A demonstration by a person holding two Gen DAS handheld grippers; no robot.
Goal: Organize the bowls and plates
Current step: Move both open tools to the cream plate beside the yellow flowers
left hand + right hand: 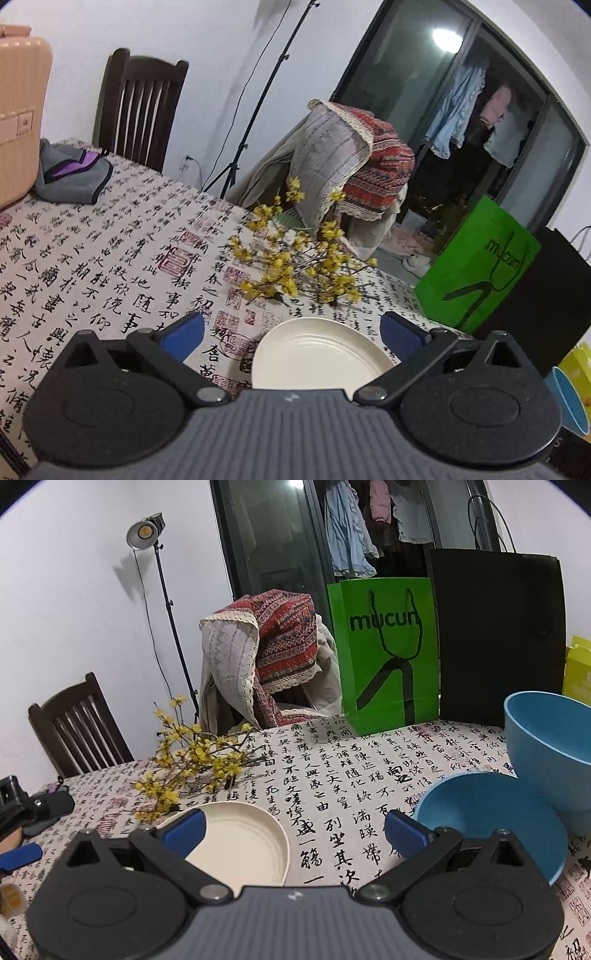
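The cream plate (317, 354) is lying flat on the table (110, 258), and the left gripper (291, 332) is hovering wide open over it. It is looking stiff, smooth and breakable; gripping the rim seems best. The right gripper (293, 830) is also standing wide, holding nothing, beside 2 blue bowls (491, 812).

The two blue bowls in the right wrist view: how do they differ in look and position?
The near bowl is shallow and wide, while the far bowl is deep with tall walls. The near bowl is a stronger blue; the far bowl is paler. The near bowl sits just ahead of the right claw; the far bowl stands behind it, at the picture's right edge. Both are upright and look empty.
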